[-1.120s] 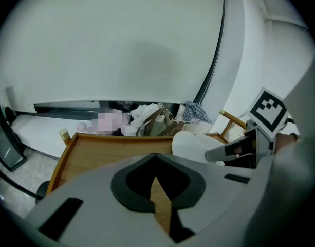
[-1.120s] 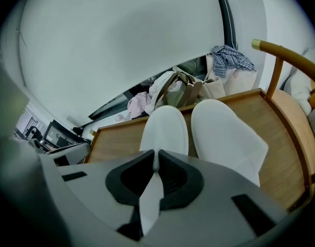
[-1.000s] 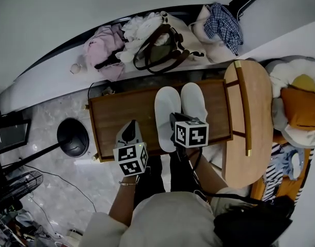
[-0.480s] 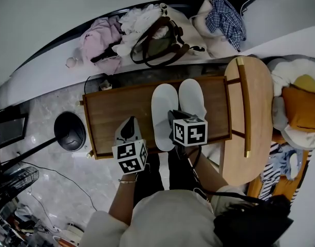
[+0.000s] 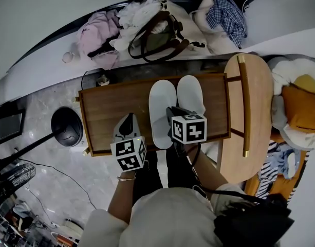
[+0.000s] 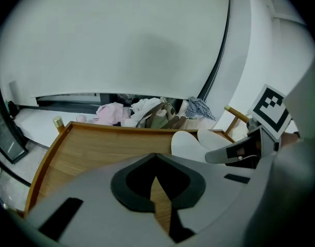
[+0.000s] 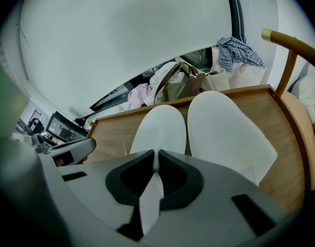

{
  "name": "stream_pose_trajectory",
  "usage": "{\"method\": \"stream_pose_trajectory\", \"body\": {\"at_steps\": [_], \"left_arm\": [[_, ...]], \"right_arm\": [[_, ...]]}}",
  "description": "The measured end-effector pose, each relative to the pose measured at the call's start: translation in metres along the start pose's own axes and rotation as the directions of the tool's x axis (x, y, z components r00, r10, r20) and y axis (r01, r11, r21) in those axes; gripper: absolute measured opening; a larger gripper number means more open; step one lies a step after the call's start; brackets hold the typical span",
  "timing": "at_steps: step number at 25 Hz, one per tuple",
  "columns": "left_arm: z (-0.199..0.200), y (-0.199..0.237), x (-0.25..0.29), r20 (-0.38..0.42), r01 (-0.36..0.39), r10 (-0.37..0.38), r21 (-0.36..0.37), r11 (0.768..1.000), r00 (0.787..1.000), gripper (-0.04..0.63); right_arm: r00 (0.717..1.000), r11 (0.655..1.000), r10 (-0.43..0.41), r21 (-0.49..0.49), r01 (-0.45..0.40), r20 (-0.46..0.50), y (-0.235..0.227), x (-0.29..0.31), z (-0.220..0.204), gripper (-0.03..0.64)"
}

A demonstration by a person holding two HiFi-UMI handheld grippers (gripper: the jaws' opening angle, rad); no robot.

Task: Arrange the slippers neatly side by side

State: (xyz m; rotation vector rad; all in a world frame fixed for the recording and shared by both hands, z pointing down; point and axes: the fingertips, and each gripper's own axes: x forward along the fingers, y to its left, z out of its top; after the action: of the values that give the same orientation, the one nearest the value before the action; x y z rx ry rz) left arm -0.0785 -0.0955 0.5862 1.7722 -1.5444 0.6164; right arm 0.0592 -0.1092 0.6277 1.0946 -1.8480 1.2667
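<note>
Two white slippers lie side by side, toes away from me, on a wooden tray table [image 5: 111,107]. The left slipper [image 5: 160,107] [image 7: 160,127] touches the right slipper [image 5: 191,96] [image 7: 224,133] along its length. My right gripper [image 5: 170,118] [image 7: 156,156] sits at the heel end of the left slipper, shut on a thin white edge of it. To the left, my left gripper [image 5: 129,121] [image 6: 155,158] hangs shut over bare wood with nothing in it. In the left gripper view both slippers [image 6: 187,144] show beside the right gripper [image 6: 239,151].
A raised rim runs round the tray table [image 6: 49,153]. A round wooden side table [image 5: 249,112] stands close on the right. Clothes and a bag [image 5: 157,32] are piled behind the tray. A black round base [image 5: 67,127] rests on the floor at the left.
Only the head view has drifted a little. The slippers and both grippers keep their places on the tray.
</note>
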Motion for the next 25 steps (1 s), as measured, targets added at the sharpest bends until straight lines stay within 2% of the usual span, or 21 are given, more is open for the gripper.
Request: {"method": "stream_pose_trajectory", "body": {"at_steps": [9, 25], "left_arm": [[-0.003, -0.0049, 0.0014, -0.001, 0.005, -0.005, -0.008, 1.0, 1.0, 0.003], [-0.0075, -0.0018, -0.0045, -0.003, 0.005, -0.005, 0.002, 1.0, 1.0, 0.003]], "right_arm": [[1.0, 0.999, -0.026, -0.038, 0.025, -0.012, -0.0046, -0.0001, -0.0003, 0.049], [0.999, 1.0, -0.023, -0.004, 0.023, 0.029, -0.0059, 0.0008, -0.0007, 0.051]]}}
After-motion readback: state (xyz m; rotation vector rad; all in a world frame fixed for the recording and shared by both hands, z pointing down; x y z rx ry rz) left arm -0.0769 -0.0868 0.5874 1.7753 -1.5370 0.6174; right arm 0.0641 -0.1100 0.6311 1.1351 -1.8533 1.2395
